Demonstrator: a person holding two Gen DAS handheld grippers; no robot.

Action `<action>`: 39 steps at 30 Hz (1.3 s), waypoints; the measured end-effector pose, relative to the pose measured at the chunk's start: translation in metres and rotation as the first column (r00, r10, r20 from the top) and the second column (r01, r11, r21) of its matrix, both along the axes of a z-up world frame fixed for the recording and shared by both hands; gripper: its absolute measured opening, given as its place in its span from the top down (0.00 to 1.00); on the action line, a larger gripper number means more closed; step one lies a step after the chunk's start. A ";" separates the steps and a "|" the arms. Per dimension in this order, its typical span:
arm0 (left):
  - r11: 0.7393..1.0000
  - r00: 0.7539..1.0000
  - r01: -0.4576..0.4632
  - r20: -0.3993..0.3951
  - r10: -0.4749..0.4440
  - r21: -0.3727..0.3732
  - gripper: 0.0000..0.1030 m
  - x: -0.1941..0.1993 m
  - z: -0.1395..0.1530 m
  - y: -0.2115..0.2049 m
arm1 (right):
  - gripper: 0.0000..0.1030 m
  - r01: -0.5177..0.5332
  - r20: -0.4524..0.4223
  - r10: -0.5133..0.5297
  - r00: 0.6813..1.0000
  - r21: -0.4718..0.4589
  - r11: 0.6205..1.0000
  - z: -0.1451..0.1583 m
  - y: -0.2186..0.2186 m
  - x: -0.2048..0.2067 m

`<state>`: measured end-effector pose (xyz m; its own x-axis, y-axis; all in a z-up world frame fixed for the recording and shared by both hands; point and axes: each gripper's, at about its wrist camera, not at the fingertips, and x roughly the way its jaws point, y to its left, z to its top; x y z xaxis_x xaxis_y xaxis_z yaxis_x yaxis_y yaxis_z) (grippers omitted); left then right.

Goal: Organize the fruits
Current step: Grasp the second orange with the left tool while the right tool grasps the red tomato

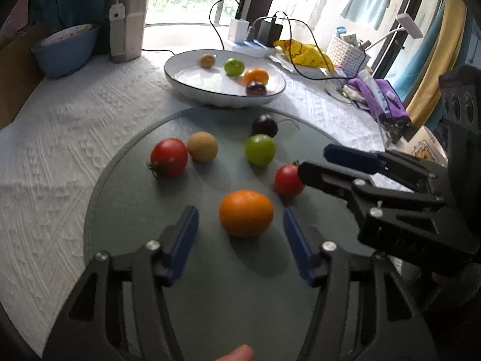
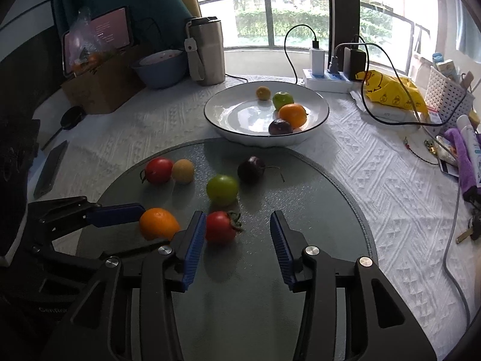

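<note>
Fruits lie in two groups on a table under a white embossed cloth (image 2: 375,180). Biggest of all is the round grey mat (image 1: 126,210) near the viewer; behind it, touching or just past its far edge, stands a white bowl (image 2: 318,120) with a dark rim.

In the bowl sit four pieces: an orange (image 2: 292,115), a green fruit (image 2: 283,99), a dark plum (image 2: 280,127) at the near rim, and a small yellow-brown fruit (image 2: 263,93) at the back.

On the mat lie six more. A large orange fruit (image 1: 246,213) rests between the blue pads of the left gripper (image 1: 240,240) — the jaws stand open on either side of it, with a clear gap each way, touching nothing. A red tomato (image 2: 221,226) sits between the pads of the right gripper (image 2: 239,243), close against its left pad, perhaps touching, while the right pad stands well clear; those jaws are open too. Farther back are a green tomato (image 1: 260,149), a dark cherry-like fruit (image 1: 264,125) with a stem, a second red tomato (image 1: 169,157) and a tan round fruit (image 1: 202,146) just beside it.

Beyond the bowl stand a steel tumbler (image 2: 207,51), a blue bowl (image 2: 160,69), a power strip (image 2: 327,79) with chargers, and a yellow bag (image 2: 390,90).
</note>
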<state>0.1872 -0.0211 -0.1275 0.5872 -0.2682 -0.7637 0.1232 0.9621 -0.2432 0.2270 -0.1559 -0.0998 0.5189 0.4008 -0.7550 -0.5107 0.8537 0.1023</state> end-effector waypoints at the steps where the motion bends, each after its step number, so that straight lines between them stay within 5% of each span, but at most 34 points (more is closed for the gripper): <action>1: 1.000 1.000 0.002 -0.002 -0.002 -0.001 0.40 0.001 0.000 0.001 | 0.55 0.003 -0.005 -0.003 1.000 0.002 1.000 -0.001 0.000 0.001; 6: 1.000 1.000 0.016 -0.023 -0.017 -0.011 0.40 0.004 -0.003 0.006 | 0.55 -0.009 -0.025 0.010 1.000 0.012 1.000 -0.003 0.004 0.003; 24: 0.990 0.998 0.057 0.007 -0.059 0.126 0.41 0.003 -0.005 -0.008 | 0.56 -0.054 -0.095 0.058 0.994 0.044 0.998 -0.019 0.013 0.008; 32: 0.987 0.996 0.082 0.017 -0.085 0.137 0.62 0.001 -0.004 -0.014 | 0.70 -0.068 -0.102 0.072 0.992 0.046 0.997 -0.022 0.013 0.008; 39: 0.986 0.996 0.079 0.031 -0.084 0.144 0.63 -0.002 0.000 -0.017 | 0.70 -0.060 -0.087 0.064 0.994 0.048 0.997 -0.017 0.008 0.005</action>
<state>0.1850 -0.0377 -0.1274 0.5959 -0.2065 -0.7761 0.2089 0.9730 -0.0985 0.2315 -0.1474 -0.1167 0.4240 0.4650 -0.7772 -0.5494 0.8142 0.1874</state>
